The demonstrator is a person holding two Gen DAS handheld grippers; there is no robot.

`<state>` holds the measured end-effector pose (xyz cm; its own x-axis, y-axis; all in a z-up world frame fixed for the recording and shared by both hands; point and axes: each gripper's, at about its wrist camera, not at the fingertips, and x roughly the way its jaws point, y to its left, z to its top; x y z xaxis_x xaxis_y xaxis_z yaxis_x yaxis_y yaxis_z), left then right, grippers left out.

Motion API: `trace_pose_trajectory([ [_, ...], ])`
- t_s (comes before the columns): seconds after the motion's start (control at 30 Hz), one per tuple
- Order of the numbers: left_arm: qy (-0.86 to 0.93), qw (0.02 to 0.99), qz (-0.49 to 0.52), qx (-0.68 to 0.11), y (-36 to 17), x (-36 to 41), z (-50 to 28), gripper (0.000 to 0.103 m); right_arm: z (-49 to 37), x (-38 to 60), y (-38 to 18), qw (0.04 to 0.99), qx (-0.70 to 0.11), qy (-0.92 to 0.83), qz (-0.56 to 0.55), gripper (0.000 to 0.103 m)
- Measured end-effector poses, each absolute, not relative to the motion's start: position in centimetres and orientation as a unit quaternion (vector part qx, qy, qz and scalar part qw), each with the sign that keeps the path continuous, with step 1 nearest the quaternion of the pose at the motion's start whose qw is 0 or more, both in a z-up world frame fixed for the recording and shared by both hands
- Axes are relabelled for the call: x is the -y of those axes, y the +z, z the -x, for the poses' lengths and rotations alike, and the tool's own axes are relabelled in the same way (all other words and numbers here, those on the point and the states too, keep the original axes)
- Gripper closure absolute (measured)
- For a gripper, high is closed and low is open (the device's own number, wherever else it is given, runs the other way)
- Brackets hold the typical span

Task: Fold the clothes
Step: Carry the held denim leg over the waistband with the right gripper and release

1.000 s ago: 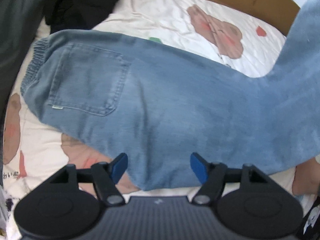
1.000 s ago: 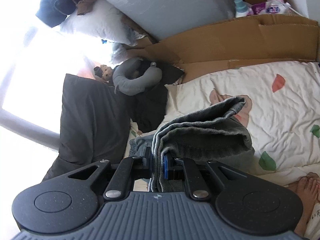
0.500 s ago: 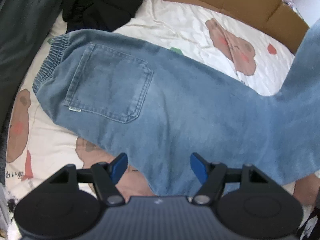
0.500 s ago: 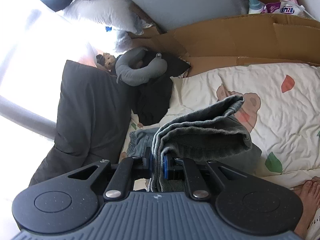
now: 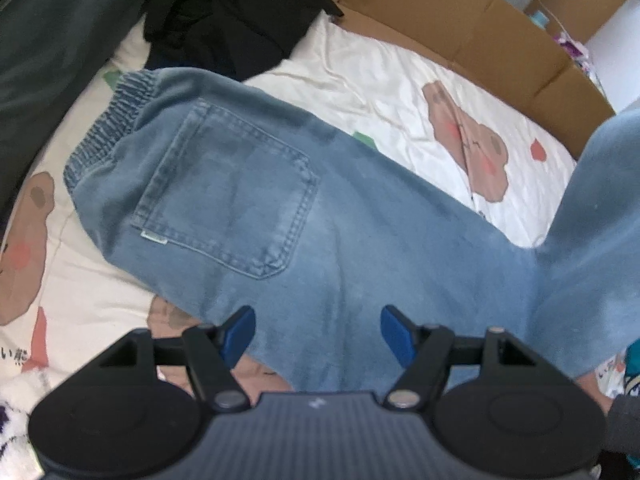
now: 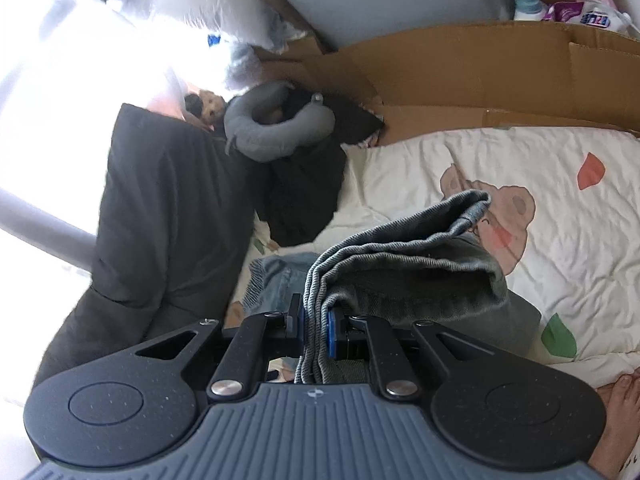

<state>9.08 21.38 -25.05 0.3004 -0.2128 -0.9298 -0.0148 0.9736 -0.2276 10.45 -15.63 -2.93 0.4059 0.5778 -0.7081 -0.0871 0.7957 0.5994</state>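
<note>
Denim, soft and fairly heavy: the jeans [image 5: 360, 216] lie along the bed [image 5: 400, 68], elastic waistband [image 5: 108, 120] toward its head end by the dark pile of clothes [image 5: 232, 16], back pocket up, legs running toward the foot end. There the cloth rises off the bedding, because my right gripper [image 6: 316, 328] is clamped on the stacked leg hems [image 6: 400, 248], which I judge are both layers together. My left gripper [image 5: 318, 330] hangs with its jaws spread wide over the near edge of the seat, gripping nothing. This fabric drapes and sags under its own weight, so a lifted end will drag the rest. It isn't slippery or fragile. I'd say thick seams, hems and the waistband give the surest hold; the middle of a leg would just bunch.
</note>
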Motion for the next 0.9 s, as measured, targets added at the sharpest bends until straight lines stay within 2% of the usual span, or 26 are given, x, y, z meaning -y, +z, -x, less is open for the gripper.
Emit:
trace_pose_trajectory([
  [0.9, -0.021, 0.846, 0.189, -0.498, -24.7, -28.9, -7.0, 0.032, -14.5, -1.2, -6.7, 0.725, -0.571, 0.32, -0.214, 0.093],
])
